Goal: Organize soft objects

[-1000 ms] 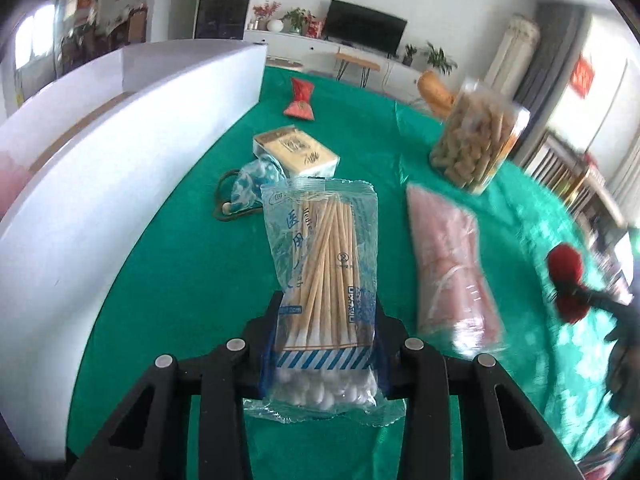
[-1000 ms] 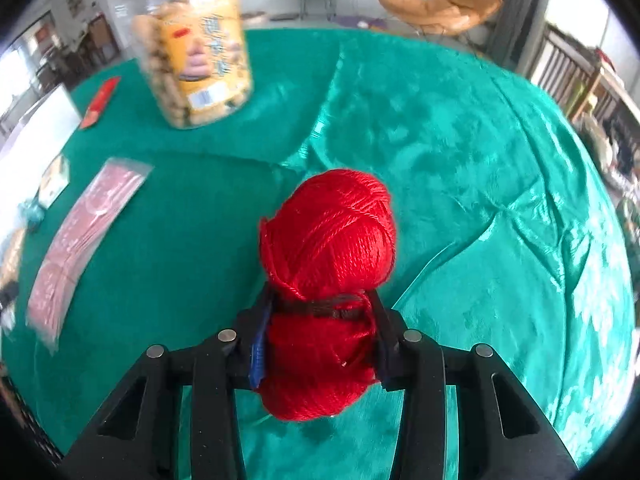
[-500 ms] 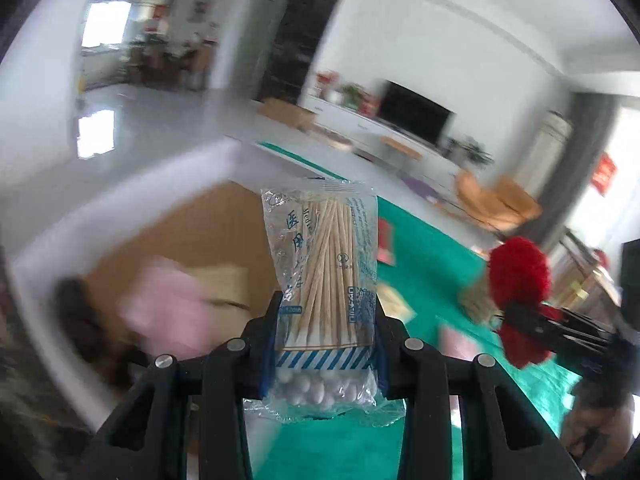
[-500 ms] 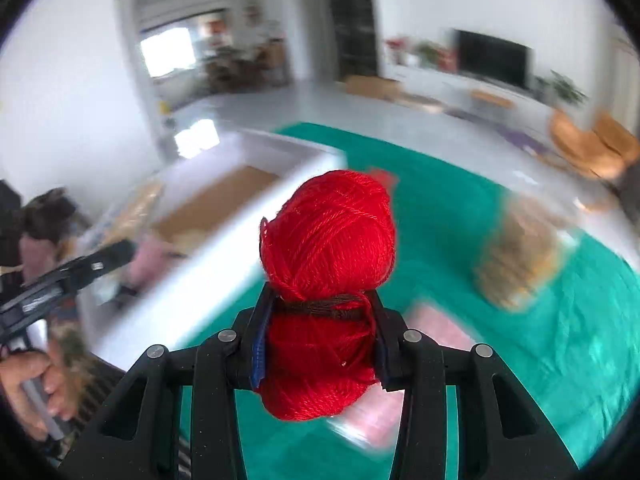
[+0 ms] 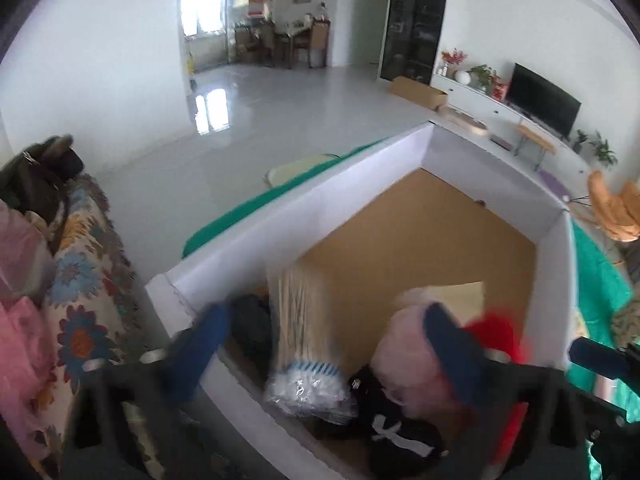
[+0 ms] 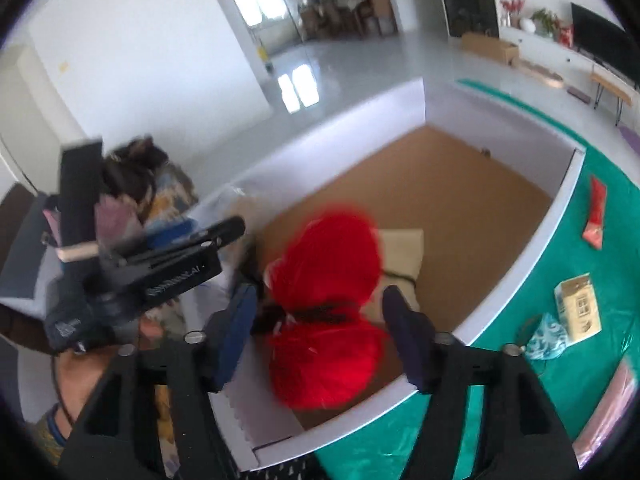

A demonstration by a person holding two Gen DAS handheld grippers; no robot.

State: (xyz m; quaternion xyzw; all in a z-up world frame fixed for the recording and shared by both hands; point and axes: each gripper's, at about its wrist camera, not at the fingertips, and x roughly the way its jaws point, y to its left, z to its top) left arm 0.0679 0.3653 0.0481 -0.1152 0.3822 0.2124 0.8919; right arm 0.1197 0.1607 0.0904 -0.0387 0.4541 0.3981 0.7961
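Left gripper point(image 5: 328, 344) over near corner of white box point(image 5: 304, 196), jaws opening, spread wide, blurred. Pack of cotton swabs point(image 5: 304, 340) between the fingers but clear of both pads, hanging upright and smeared, cotton end down, just inside the box's near wall. Below it in the box: pink soft bundle point(image 5: 404, 356), black item with white mark point(image 5: 392, 432), dark cloth point(image 5: 250, 328) at the left wall, beige flat piece point(image 5: 464, 294) on the brown cardboard floor point(image 5: 420, 232). Rest of the floor bare toward the far corner.

Right gripper point(image 6: 320, 328) also above the box, jaws opening. Red yarn ball point(image 6: 328, 308) in the gap, blurred, no visible contact with either pad; dark band around its middle. Sits over the box interior near the front wall, beige piece just behind it. Cannot tell whether it touches anything below.

Right view shows left gripper body at left with a hand point(image 6: 80, 376) under it, wrist band visible.

Green tablecloth point(image 6: 580, 240) right of the box carries red packet point(image 6: 596, 216), small printed carton point(image 6: 578, 312) beside a blue patterned item point(image 6: 546, 338), pink pack point(image 6: 608, 416) at lower right edge.

Left of the box: floral throw point(image 5: 80, 300) on a sofa, pink fabric point(image 5: 20, 340) on it
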